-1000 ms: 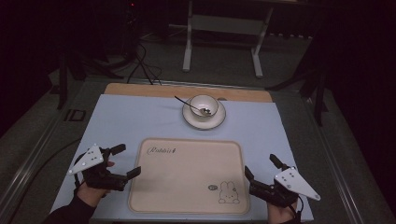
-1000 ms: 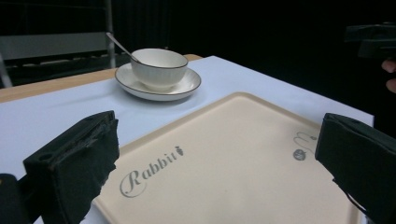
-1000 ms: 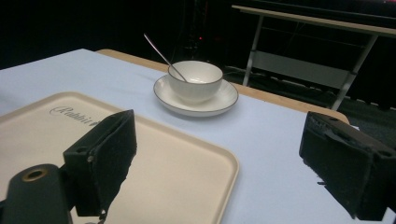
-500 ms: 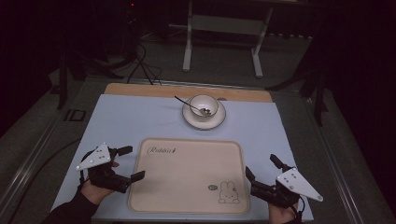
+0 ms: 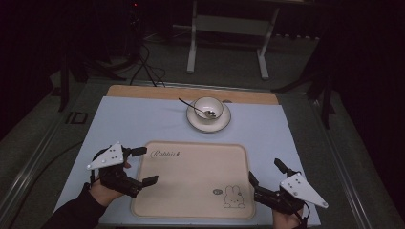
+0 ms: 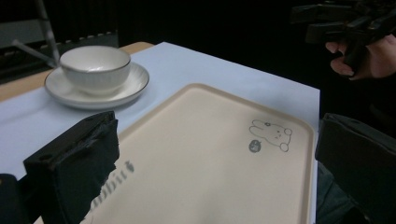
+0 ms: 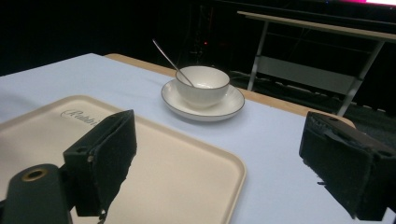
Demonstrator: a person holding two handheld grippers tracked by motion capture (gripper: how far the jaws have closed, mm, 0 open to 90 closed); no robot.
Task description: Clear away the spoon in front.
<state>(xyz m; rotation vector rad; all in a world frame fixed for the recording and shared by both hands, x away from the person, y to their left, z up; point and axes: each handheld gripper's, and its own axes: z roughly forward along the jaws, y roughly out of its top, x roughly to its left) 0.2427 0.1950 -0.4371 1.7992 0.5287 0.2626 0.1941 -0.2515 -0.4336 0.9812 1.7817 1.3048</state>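
Note:
A beige tray [image 5: 191, 191] with a rabbit drawing lies on the pale blue cloth at the near middle. My left gripper [image 5: 147, 165] is open at the tray's left edge, one finger over the rim. The left gripper view has the tray [image 6: 210, 154] spread between the wide jaws of the left gripper [image 6: 217, 133]. At the tray's right edge my right gripper [image 5: 265, 171] stands open, one jaw above the rim and the other above the cloth. Seen from the right gripper [image 7: 219, 126], the tray's corner [image 7: 187, 154] lies under the left jaw.
A white bowl [image 5: 208, 108] with a spoon [image 5: 188, 104] in it sits on a saucer [image 5: 208, 121] behind the tray. The cloth [image 5: 129, 124] covers a wooden table whose far edge [image 5: 153, 92] shows. A metal stand [image 5: 229, 28] is on the floor beyond.
My left gripper has shifted a little to the right, up to the tray's left edge. The right gripper has hardly moved.

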